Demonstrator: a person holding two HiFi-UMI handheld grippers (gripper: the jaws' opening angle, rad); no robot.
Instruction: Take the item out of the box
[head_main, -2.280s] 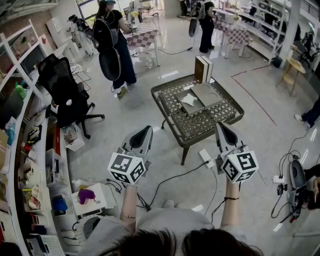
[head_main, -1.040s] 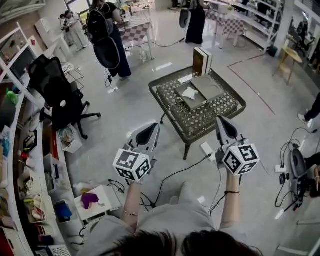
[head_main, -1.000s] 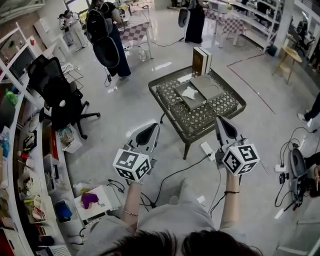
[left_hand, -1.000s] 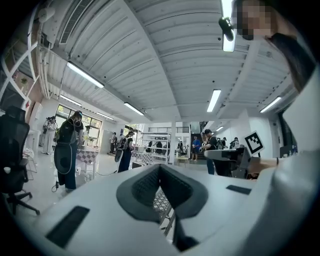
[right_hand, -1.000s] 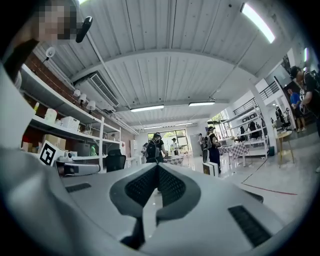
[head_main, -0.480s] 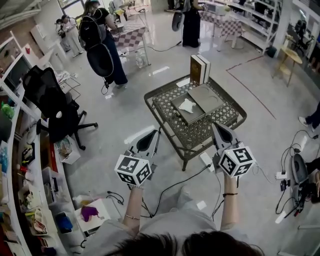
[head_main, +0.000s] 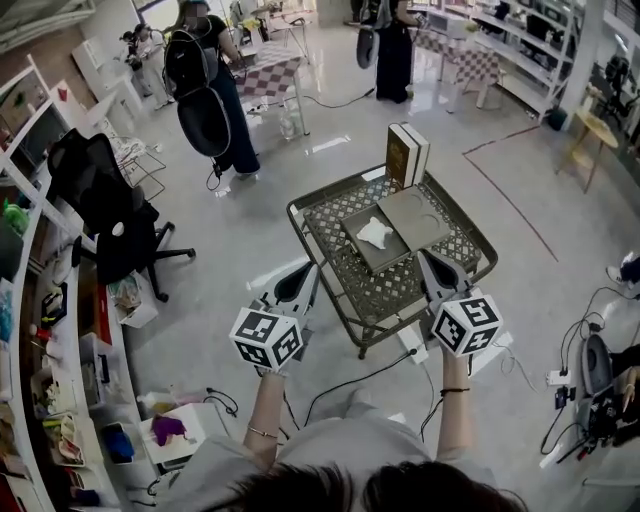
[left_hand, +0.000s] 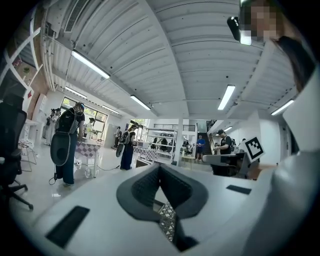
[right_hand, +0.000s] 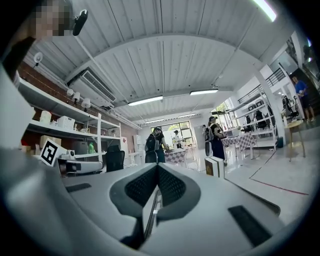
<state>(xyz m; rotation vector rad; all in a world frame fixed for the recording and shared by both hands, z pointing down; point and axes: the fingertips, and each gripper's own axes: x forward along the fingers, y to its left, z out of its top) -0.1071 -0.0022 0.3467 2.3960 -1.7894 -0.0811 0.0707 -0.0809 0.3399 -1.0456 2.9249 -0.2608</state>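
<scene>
The white item (head_main: 375, 232) is lying inside the open grey box (head_main: 418, 215), which is sitting near the middle of the lattice-topped surface (head_main: 335, 285). A book-like pack (head_main: 407, 153) is standing upright at the far edge. The right claw (head_main: 425, 262) is hovering over the near side, and the left claw (head_main: 305, 275) is hanging just off the near left edge. Both are pinched closed and holding nothing.

Table (head_main: 372, 292): dark metal lattice, matt. Box (head_main: 386, 256): grey matt card. Item (head_main: 376, 232): white, crumpled. Floor (head_main: 250, 232): glossy, smooth.
</scene>
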